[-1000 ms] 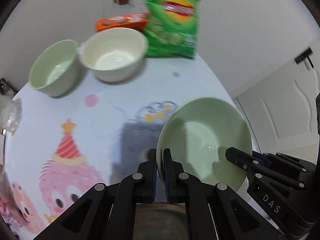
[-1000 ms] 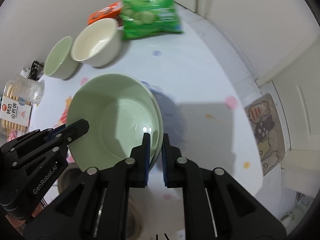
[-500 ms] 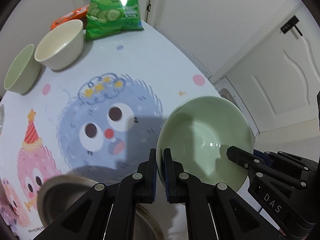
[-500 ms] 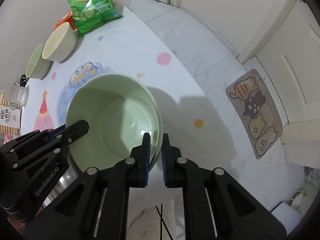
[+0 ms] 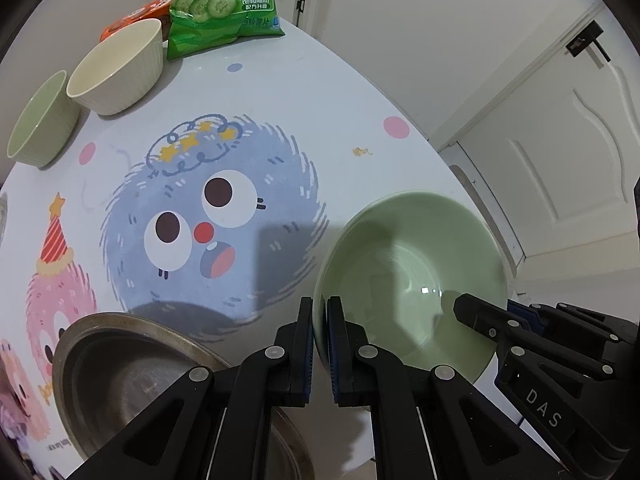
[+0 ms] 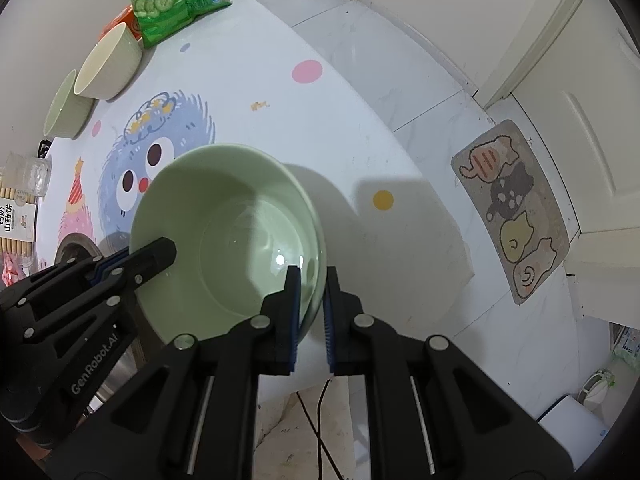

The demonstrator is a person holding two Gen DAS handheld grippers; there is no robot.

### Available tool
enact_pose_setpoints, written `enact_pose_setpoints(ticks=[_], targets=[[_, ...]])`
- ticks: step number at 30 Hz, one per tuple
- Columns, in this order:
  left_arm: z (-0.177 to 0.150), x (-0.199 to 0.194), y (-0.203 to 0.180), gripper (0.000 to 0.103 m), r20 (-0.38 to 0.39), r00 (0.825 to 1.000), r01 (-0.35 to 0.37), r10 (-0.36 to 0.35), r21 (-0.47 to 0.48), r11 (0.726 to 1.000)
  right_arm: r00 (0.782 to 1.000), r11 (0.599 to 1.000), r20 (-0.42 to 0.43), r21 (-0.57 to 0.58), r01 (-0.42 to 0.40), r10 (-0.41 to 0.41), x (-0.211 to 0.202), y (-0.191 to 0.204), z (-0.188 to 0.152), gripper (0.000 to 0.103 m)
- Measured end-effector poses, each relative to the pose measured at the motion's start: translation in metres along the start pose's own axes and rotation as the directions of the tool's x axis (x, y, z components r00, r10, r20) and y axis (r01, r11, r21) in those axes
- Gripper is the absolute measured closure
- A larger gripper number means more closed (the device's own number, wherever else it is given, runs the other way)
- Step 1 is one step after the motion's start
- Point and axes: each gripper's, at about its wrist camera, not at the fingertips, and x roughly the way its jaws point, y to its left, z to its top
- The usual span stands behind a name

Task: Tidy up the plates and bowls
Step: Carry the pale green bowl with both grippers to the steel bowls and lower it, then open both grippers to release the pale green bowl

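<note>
— Holding what, those two?

— The left hand-held gripper (image 5: 320, 312) pinches one edge of the big green bowl (image 5: 408, 284). The right hand-held gripper (image 6: 310, 284) pinches the other edge. Both are squeezed tight on its rim.

— Where is the big green bowl?

— Up over the desk (image 5: 312, 112), near the blue fuzzy monster (image 5: 208, 216). A metal plate (image 5: 120, 372) lies just beside the monster, near the left hand-held gripper.

— And past the monster?

— A cream bowl (image 5: 118, 68) and a small green bowl (image 5: 40, 120), touching. The chip bag (image 5: 222, 4) stands just beside the cream bowl.
</note>
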Motion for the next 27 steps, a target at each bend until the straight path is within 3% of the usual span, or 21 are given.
enact_pose_setpoints(ticks=[8,11,14,16,20,22,27], targets=[[0.0,0.001,-0.004,0.096,-0.001,1.0,-0.013,0.013,0.008,1.0,1.0,1.0,0.005,0.012,-0.005,0.005,0.0,-0.002,0.0,0.091],[0.001,0.001,-0.002,0.089,-0.003,1.0,-0.028,0.028,0.009,1.0,1.0,1.0,0.019,0.018,-0.001,0.0,-0.002,-0.002,0.0,0.089],[0.001,-0.003,0.001,0.074,0.005,0.999,-0.049,0.049,0.001,0.999,1.0,1.0,0.03,0.025,0.005,-0.006,-0.007,-0.002,0.001,0.082],[0.001,-0.009,0.005,0.038,0.014,0.999,-0.038,0.038,-0.007,0.999,0.999,1.0,0.04,0.029,0.006,-0.007,-0.01,-0.002,0.002,0.069],[-0.001,-0.033,0.018,0.029,0.073,0.997,-0.028,0.029,-0.017,0.999,0.996,0.999,0.079,0.019,0.036,-0.038,-0.027,0.0,0.002,0.066],[-0.001,-0.045,0.022,0.02,0.099,0.994,-0.044,0.045,-0.016,0.999,0.993,0.999,0.104,0.008,0.045,-0.046,-0.038,0.003,0.002,0.059],[-0.002,-0.083,0.048,0.013,0.183,0.98,-0.065,0.073,-0.045,0.997,0.983,0.998,0.176,-0.025,0.064,-0.058,-0.07,0.02,0.006,0.051]])
